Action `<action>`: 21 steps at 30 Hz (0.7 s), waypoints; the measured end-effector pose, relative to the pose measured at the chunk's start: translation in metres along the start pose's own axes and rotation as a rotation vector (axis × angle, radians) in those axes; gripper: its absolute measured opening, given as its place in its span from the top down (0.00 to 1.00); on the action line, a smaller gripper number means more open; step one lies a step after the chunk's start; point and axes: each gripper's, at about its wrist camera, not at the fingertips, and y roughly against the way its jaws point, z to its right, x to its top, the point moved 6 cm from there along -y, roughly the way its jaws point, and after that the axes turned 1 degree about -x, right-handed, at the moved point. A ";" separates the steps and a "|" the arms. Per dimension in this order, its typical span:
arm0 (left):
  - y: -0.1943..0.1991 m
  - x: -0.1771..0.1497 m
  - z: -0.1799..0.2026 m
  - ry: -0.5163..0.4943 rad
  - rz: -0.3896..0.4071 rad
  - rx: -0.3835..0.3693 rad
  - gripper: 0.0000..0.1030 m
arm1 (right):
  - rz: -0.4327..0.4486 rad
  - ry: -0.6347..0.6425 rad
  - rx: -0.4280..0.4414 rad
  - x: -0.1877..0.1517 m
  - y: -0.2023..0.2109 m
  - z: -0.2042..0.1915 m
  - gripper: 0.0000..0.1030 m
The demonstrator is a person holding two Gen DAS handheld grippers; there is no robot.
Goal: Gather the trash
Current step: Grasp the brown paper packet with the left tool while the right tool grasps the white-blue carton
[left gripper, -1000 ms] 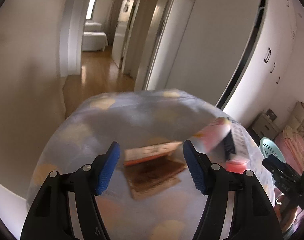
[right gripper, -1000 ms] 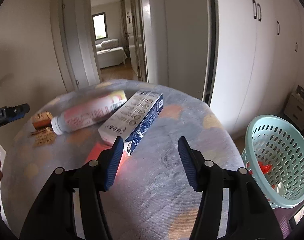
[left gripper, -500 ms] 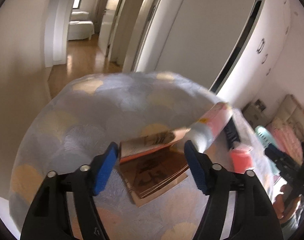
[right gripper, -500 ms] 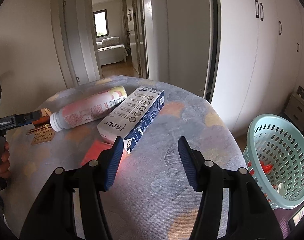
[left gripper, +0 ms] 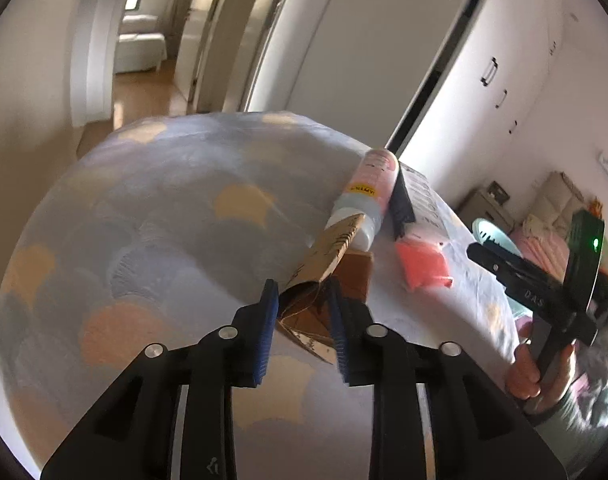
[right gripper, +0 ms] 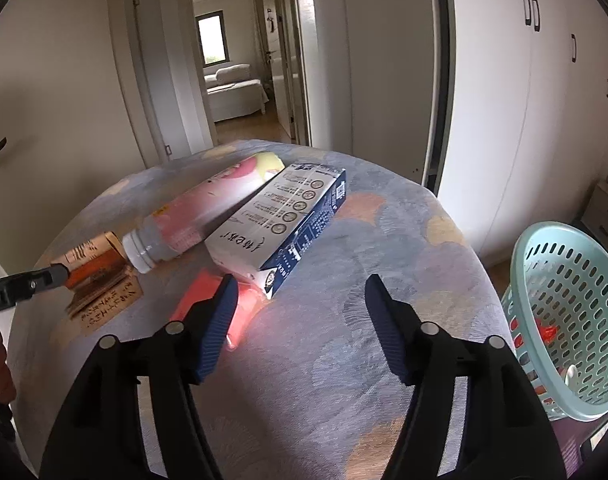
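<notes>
My left gripper (left gripper: 304, 312) is shut on a flattened brown cardboard box (left gripper: 324, 264), one end tilted up off the round table (left gripper: 152, 216). The box also shows in the right wrist view (right gripper: 92, 276), with the left gripper (right gripper: 60, 272) clamped on it. A pink plastic bottle (right gripper: 208, 212), a white-and-blue carton (right gripper: 280, 224) and a red packet (right gripper: 202, 296) lie on the table. My right gripper (right gripper: 300, 312) is open and empty, above the table just in front of the carton and the red packet.
A light-blue plastic basket (right gripper: 564, 312) with some trash in it stands at the table's right edge. White wardrobe doors (right gripper: 524, 100) rise behind it. An open doorway (right gripper: 236, 80) lies beyond the table. The right gripper appears in the left wrist view (left gripper: 536, 292).
My left gripper has closed on the cardboard box and raised one end of it. My right gripper has barely moved.
</notes>
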 end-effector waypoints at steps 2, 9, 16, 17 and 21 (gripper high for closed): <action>-0.005 0.001 0.005 -0.004 0.008 0.034 0.64 | -0.004 -0.003 0.006 -0.001 0.000 0.000 0.31; -0.023 -0.001 0.007 0.030 0.007 0.081 0.61 | -0.032 -0.003 0.010 -0.003 -0.004 -0.002 0.26; -0.018 -0.002 0.004 0.043 0.044 0.111 0.93 | -0.077 0.000 0.034 -0.002 -0.011 -0.022 0.26; -0.014 -0.001 0.002 0.057 0.069 0.130 0.94 | -0.079 -0.023 0.046 0.002 -0.012 -0.024 0.26; 0.014 0.001 -0.004 0.097 0.223 0.144 0.95 | -0.070 -0.053 0.024 0.019 -0.017 -0.036 0.16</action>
